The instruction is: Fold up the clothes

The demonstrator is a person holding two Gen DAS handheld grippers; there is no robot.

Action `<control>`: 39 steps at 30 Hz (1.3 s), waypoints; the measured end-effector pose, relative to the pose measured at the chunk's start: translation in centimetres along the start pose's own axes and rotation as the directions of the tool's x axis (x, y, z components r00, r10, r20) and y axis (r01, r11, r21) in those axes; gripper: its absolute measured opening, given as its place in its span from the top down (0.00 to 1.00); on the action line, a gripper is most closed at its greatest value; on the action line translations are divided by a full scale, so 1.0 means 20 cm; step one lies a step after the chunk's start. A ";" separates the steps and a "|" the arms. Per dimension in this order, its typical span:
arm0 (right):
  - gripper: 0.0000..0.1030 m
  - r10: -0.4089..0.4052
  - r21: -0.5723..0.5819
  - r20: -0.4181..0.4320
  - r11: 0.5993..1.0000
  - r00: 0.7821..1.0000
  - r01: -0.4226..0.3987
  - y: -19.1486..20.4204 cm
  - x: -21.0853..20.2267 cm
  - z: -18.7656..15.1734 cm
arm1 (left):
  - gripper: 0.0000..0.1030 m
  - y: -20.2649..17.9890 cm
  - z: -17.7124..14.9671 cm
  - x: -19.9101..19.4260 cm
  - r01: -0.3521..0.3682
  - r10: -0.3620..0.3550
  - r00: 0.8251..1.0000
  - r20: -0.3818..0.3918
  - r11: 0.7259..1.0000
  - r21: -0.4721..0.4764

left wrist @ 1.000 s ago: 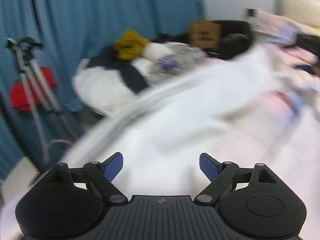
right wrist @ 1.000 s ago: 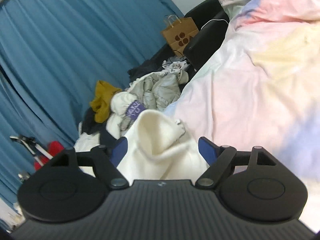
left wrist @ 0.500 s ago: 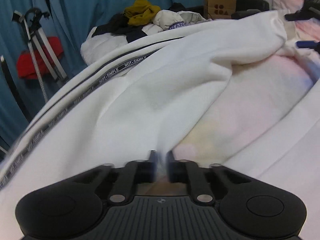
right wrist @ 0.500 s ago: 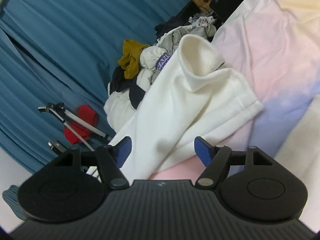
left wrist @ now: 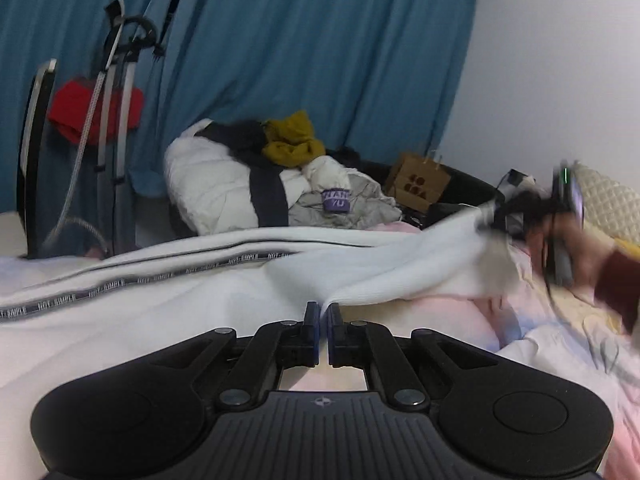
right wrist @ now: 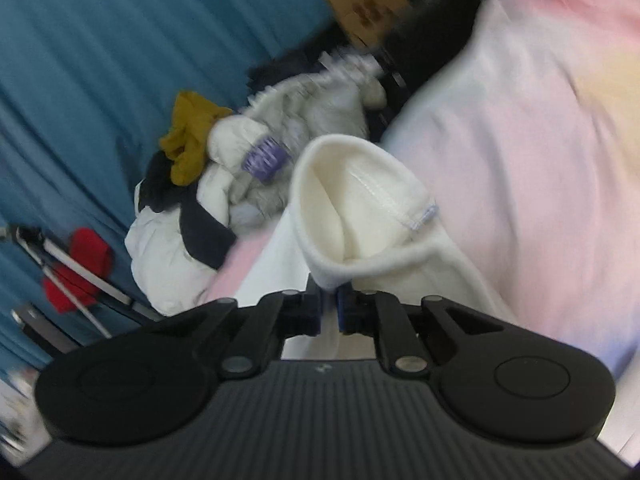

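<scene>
two grippers, one white garment [left wrist: 168, 300]

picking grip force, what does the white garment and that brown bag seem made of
White garment: likely soft fleecy knit, matte, with a ribbed cuff and stitched inner seam. Brown bag: probably kraft paper, flat dull brown with crisp edges and a printed logo.

White garment [left wrist: 168, 300] — black lettered stripe [left wrist: 120, 282] — on pastel bedding [right wrist: 520, 152].

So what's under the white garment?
Pastel bedding shows beneath the white garment where both claws pinch it. Anything under its spread middle is covered.
</scene>
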State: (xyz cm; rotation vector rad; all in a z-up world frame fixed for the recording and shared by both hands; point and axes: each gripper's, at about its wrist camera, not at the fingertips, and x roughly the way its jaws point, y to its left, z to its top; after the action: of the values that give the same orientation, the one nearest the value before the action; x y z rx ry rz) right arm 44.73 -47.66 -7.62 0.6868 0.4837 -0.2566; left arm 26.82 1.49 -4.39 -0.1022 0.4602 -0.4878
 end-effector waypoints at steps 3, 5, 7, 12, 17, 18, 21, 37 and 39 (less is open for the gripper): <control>0.90 0.152 -0.092 0.163 0.986 0.975 -0.139 0.20 -0.22 0.14 | 0.96 -0.02 0.01 -0.04 0.043 -0.043 0.999 0.010 0.999 -0.009; 0.91 0.247 -0.133 0.254 0.967 0.935 -0.219 0.22 -0.38 0.17 | 0.96 -0.04 0.00 -0.07 0.072 -0.072 0.997 0.018 0.997 0.003; 0.91 0.261 -0.147 0.301 0.963 0.917 -0.226 0.14 -0.49 0.15 | 0.96 -0.06 -0.01 -0.06 0.087 -0.087 0.996 0.004 0.996 0.021; 0.91 0.076 -0.017 0.238 0.997 0.968 -0.075 -0.34 -0.48 -0.12 | 0.96 -0.15 -0.18 0.03 0.091 -0.082 0.989 -0.125 0.994 0.062; 0.91 -0.049 0.136 0.087 0.990 0.995 0.037 -0.78 -0.37 -0.41 | 0.96 -0.20 -0.36 0.12 0.076 -0.049 0.968 -0.247 0.992 0.099; 0.91 -0.049 0.137 0.079 0.990 0.996 0.038 -0.82 -0.36 -0.45 | 0.96 -0.19 -0.37 0.13 0.072 -0.048 0.966 -0.255 0.994 0.084; 0.90 -0.041 0.124 0.062 0.992 0.997 0.033 -0.84 -0.35 -0.51 | 0.93 -0.17 -0.36 0.14 0.059 -0.050 0.962 -0.269 0.998 0.028; 0.87 0.049 -0.128 -0.015 0.990 0.999 -0.051 -0.57 -0.83 -0.65 | 0.40 -0.27 -0.15 -0.58 -0.245 0.206 0.952 -0.225 0.956 -0.159; 0.87 0.072 -0.177 -0.030 0.981 0.997 -0.076 -0.52 -0.92 -0.69 | 0.31 -0.30 -0.16 -0.69 -0.281 0.247 0.946 -0.208 0.947 -0.155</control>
State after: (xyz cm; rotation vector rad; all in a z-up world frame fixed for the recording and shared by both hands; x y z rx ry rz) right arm 20.21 -45.07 -13.18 0.5324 0.4963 -0.1334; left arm 11.98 2.70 -0.45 -0.1704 0.6927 -0.1887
